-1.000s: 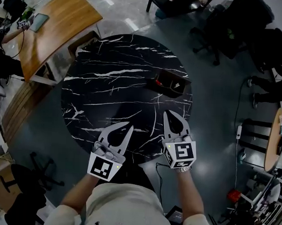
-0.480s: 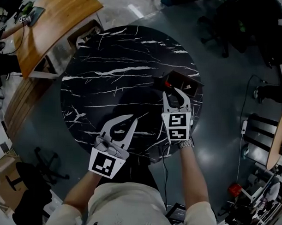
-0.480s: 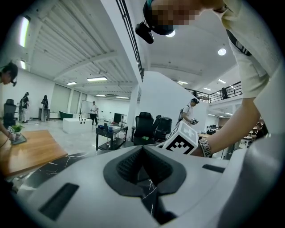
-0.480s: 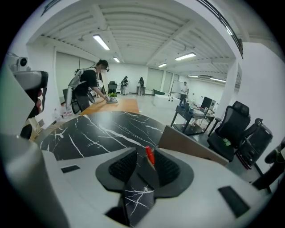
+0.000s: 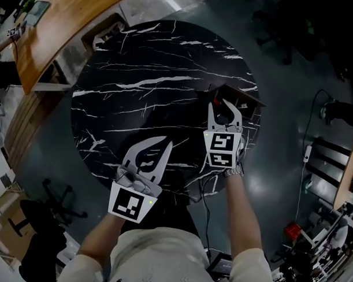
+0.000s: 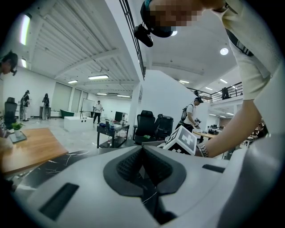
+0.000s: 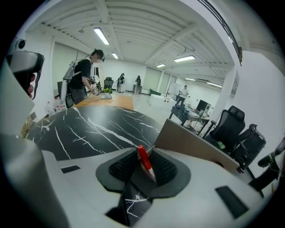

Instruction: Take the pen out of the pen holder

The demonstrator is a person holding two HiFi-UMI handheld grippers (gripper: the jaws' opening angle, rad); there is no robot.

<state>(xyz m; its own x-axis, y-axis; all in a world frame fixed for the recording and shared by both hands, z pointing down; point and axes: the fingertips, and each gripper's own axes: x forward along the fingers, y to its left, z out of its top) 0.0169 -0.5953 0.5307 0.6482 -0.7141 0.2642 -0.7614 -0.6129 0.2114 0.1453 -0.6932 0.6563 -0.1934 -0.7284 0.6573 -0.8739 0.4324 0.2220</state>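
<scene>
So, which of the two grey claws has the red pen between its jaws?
The right grey claw, at the brown pen holder: the red pen stands between its jaws. The left grey claw is shut on nothing.

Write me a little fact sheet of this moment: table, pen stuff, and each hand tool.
Table: round, black with white veins
Pen holder: brown box by the table's right edge
Pen: red, gripped at the holder
Right gripper: jaws shut on the pen
Left gripper: jaws together, holding nothing, over the table's near side
</scene>
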